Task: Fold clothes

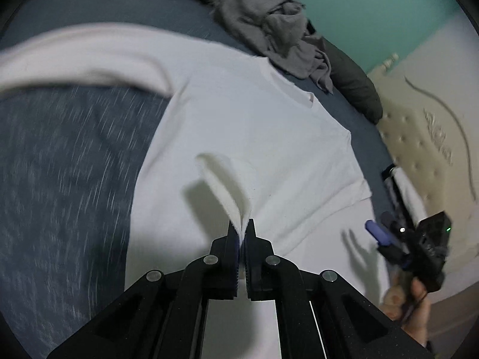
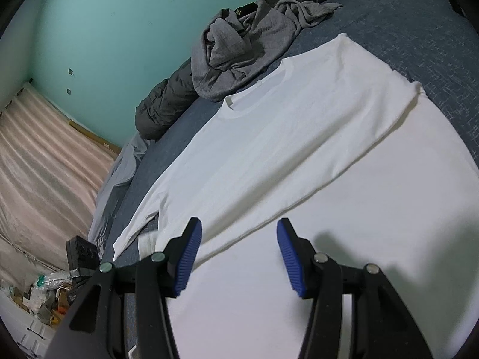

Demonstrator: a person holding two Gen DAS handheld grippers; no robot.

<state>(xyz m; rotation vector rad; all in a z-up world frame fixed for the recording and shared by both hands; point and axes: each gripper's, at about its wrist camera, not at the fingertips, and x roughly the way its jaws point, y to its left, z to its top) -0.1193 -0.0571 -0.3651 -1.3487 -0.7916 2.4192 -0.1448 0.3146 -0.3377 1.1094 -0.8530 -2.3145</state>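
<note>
Lying ahead of both tongs, the blue bed cover [image 2: 404,24] takes most of each view; teal wall [image 2: 104,30] beyond it; pale quilted mattress [image 1: 434,125] off to the right of the left gripper, its printed mark too blurred to read; white shirt [image 2: 284,137] spread face-up on the cover directly ahead of the tongs, collar at the far end, one long sleeve laid diagonally across the body, the other sleeve out toward the left gripper's left side; judged part-folded, one sleeve in, other sleeve and body folds left; grey garment [image 2: 239,48] heaped unfolded past the collar, against a dark pillow [image 2: 161,110]; left gripper [image 1: 242,227] pressed together, pinching a raised ridge of the shirt's cloth just ahead of its tips; right gripper [image 2: 238,236] spread wide, nothing between the fingers, hovering over the shirt's near end; hand [image 1: 416,308] holding that right gripper shows at the left view's right edge; no brand or legible writing anywhere.
</note>
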